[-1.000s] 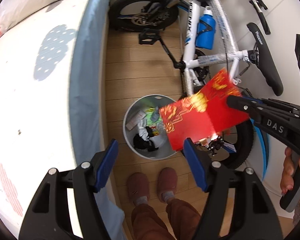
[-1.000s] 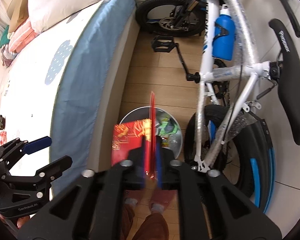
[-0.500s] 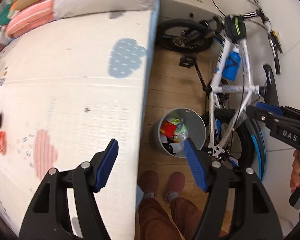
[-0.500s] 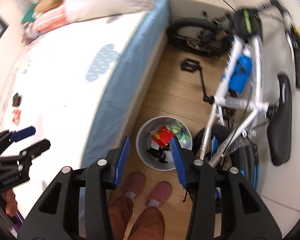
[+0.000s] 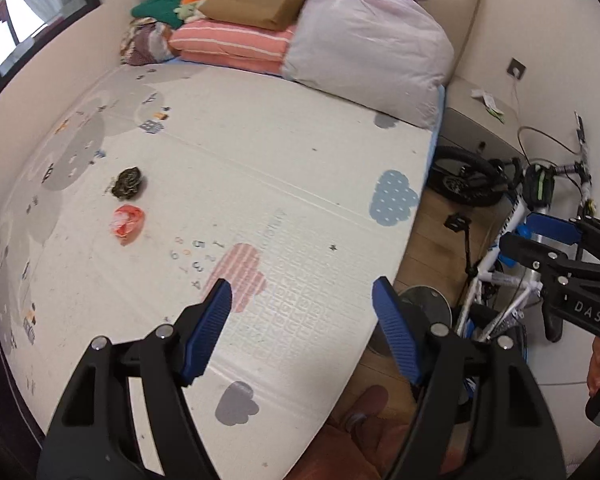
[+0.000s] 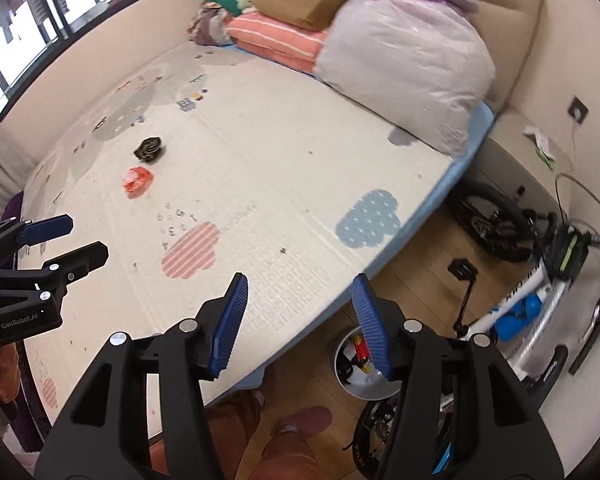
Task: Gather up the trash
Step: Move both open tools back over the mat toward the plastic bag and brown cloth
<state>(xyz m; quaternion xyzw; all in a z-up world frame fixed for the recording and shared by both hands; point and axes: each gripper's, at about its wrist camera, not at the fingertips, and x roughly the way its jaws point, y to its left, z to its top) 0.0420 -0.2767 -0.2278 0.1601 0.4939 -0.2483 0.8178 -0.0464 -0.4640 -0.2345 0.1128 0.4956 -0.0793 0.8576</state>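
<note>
- Far left on the bed's patterned mat (image 5: pixel 284 168), a dark crumpled scrap (image 5: pixel 129 182) lay well away from both grippers, with nothing touching it.
- Just below it sat a red-and-white crumpled wrapper (image 5: pixel 127 220), close beside the dark scrap but apart from it.
- At the head of the bed, folded blankets (image 5: pixel 236 42) and a pale pillow (image 5: pixel 364 46) were stacked against the headboard.
- The left gripper (image 5: pixel 302 334) hung over the near part of the mat, its blue pads spread and empty; its jaws had just been widening.
- The right gripper (image 6: pixel 300 322) stood over the bed's edge, released, with nothing between its pads; its jaws had just been opening too.
- Below the right gripper, the grey trash bin (image 6: pixel 342 364) stood on the wooden floor between the bed and the bicycle (image 6: pixel 536 300), with red and white rubbish visible inside it.
- The person's brown trousers and slippers (image 6: pixel 304 420) showed just beside the bin.
</note>
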